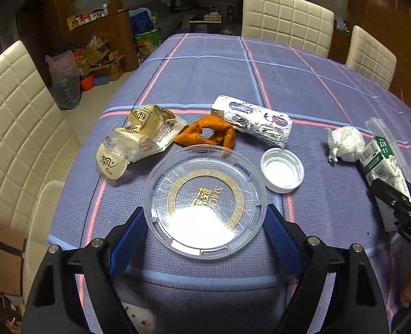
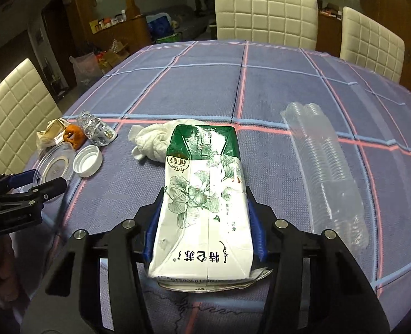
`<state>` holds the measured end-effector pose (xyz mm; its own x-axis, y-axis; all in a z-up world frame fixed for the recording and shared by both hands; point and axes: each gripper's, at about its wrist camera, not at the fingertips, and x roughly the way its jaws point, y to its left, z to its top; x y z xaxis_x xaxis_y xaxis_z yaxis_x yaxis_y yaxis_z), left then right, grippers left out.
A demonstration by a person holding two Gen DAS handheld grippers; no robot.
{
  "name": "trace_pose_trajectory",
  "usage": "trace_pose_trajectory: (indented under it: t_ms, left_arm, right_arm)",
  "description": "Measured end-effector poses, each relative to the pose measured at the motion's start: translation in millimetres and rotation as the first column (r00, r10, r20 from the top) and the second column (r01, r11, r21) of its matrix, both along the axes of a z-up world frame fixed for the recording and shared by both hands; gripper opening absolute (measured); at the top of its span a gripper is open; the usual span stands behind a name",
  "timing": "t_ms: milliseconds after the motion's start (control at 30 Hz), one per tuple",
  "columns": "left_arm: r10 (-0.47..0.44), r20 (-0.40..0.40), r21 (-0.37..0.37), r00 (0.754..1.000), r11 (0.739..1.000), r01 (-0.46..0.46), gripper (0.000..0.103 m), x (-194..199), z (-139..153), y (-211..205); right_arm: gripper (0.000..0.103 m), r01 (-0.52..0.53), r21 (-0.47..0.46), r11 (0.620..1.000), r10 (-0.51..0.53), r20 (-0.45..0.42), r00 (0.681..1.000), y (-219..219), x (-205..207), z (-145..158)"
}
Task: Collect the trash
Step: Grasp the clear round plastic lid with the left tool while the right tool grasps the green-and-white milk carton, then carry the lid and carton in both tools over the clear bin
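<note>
A clear round plastic lid point(image 1: 205, 178) lies flat on the checked tablecloth. My left gripper point(image 1: 205, 210) straddles it, one blue pad close to each side of its rim, and I see no squeeze on it. Behind the lid lie a cream wrapper point(image 1: 138, 139), orange peel point(image 1: 205, 135), a foil blister pack point(image 1: 255, 122) and a white cap point(image 1: 282, 169). My right gripper point(image 2: 205, 194) is shut on a green-and-white milk carton point(image 2: 205, 167), which lies lengthwise between the pads. A crumpled white tissue point(image 2: 155, 142) sits just beyond the carton.
A clear sleeve of stacked plastic cups point(image 2: 325, 167) lies to the right of the carton. Cream padded chairs point(image 2: 266, 14) ring the table. Boxes and a plastic bag point(image 1: 66, 83) stand on the floor at the left. The far half of the tablecloth point(image 2: 205, 64) is bare.
</note>
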<state>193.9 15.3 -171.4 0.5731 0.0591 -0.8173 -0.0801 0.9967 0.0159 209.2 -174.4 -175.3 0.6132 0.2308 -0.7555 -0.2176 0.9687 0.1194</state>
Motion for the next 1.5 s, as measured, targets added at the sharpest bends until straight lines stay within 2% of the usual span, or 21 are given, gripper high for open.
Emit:
trace_pose_trajectory:
  t_ms: [600,1100,1500]
  left_arm:
    - [-0.03,0.123,0.062,0.992,0.998,0.022,0.082,-60.9,42.3,-3.1]
    - [-0.036,0.251,0.105,0.967,0.994,0.01,0.082,-122.8,82.5,7.1]
    - [-0.012,0.295,0.101,0.955,0.995,-0.019,0.082,-141.8,95.6,23.0]
  right_arm:
    - [0.053,-0.042,0.008,0.999,0.041,0.057,0.998,18.3,-60.5,25.0]
    - [0.053,-0.111,0.001,0.994,0.11,0.162,0.981,44.9,-113.7,64.8]
    - [0.053,-0.167,-0.016,0.986,0.166,0.205,0.964,70.8,-130.9,81.5]
